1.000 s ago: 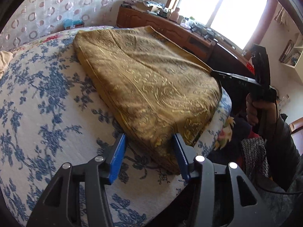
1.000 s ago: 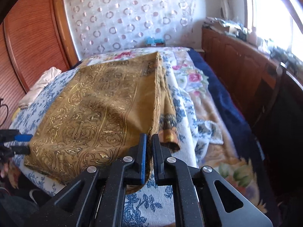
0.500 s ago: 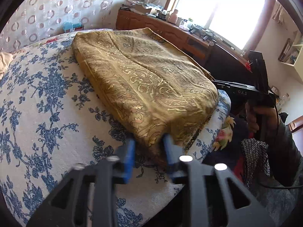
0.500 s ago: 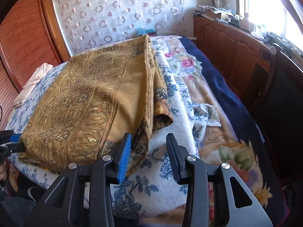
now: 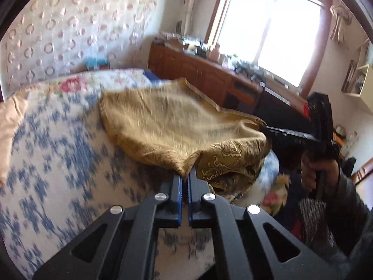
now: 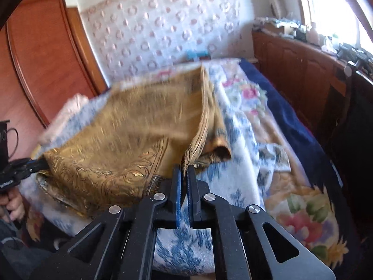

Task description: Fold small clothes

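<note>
pinching one near corner of the cloth (image 5: 177,126), the left gripper (image 5: 185,179) is showing its blue pads pressed together on a small peak of gold fabric. the right gripper (image 6: 184,170) is doing the same at the other near corner, jaws nipped shut on a thin fold of the cloth (image 6: 130,140). between the two, the near edge is hanging in a slack curve, while the rest of the cloth is lying on the bed (image 5: 58,154), toward the headboard (image 5: 70,30) side.

both bites are looking shallow, only the very corner tips, so i am judging that the heavy brocade could be slipping out if the lift is quick or the grippers are pulling apart. the right gripper may be holding just one layer; a lower layer is sagging beside it on the bed, which could be leaving the fold uneven. the far end, lying close to the bed's window-side edge, could be sliding off toward the cabinet (image 5: 198,70) if dragged.
</note>
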A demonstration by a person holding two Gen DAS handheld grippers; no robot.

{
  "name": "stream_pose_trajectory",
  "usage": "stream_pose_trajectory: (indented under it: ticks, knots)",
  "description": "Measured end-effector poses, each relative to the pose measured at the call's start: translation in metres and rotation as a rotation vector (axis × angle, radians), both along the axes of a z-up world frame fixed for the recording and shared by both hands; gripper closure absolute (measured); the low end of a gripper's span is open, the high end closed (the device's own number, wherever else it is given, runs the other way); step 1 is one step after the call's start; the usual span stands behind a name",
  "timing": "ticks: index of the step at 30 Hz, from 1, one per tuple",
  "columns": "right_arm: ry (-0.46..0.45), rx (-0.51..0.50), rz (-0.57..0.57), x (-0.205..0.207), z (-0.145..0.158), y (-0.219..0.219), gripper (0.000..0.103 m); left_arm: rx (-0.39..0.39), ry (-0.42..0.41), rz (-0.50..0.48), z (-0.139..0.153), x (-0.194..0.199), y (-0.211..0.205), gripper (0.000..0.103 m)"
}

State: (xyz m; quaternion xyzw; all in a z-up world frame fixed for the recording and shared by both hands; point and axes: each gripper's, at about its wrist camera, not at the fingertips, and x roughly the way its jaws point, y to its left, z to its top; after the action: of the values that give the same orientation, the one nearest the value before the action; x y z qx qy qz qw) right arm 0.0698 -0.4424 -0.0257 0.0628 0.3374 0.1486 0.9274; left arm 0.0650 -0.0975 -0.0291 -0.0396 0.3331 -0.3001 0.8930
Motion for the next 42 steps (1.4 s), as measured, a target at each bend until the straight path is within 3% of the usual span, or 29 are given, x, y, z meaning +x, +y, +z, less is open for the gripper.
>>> stream_pose_trajectory:
  ticks: [5,13,21,30,32,35,37,42]
  knots:
    - [-0.093,0.002,0.002,0.02,0.038,0.006,0.102,-0.033,-0.044,0.024,0.033,0.037,0.004,0.103]
    - [-0.141,-0.099,0.025,0.107,0.073,0.032,0.102,-0.016,-0.078,0.095,0.054,0.111,0.008,0.103]
    - [-0.044,-0.202,0.061,0.21,0.044,0.054,0.102,0.012,-0.003,0.149,0.025,0.187,0.013,0.102]
    - [0.007,-0.247,0.057,0.263,0.013,0.061,0.1,0.015,0.085,0.132,-0.01,0.227,0.02,0.102]
    - [0.005,-0.257,0.044,0.266,0.011,0.062,0.096,0.009,0.089,0.124,-0.007,0.228,0.022,0.099]
    - [-0.018,-0.289,0.028,0.263,0.013,0.065,0.083,0.027,0.044,0.125,0.006,0.22,0.024,0.075]
    - [-0.04,-0.314,0.002,0.26,0.019,0.065,0.04,0.033,0.025,0.112,0.013,0.214,0.026,0.067]
    - [-0.065,-0.295,-0.008,0.236,0.038,0.063,0.036,0.033,0.017,0.083,0.018,0.195,0.028,0.064]
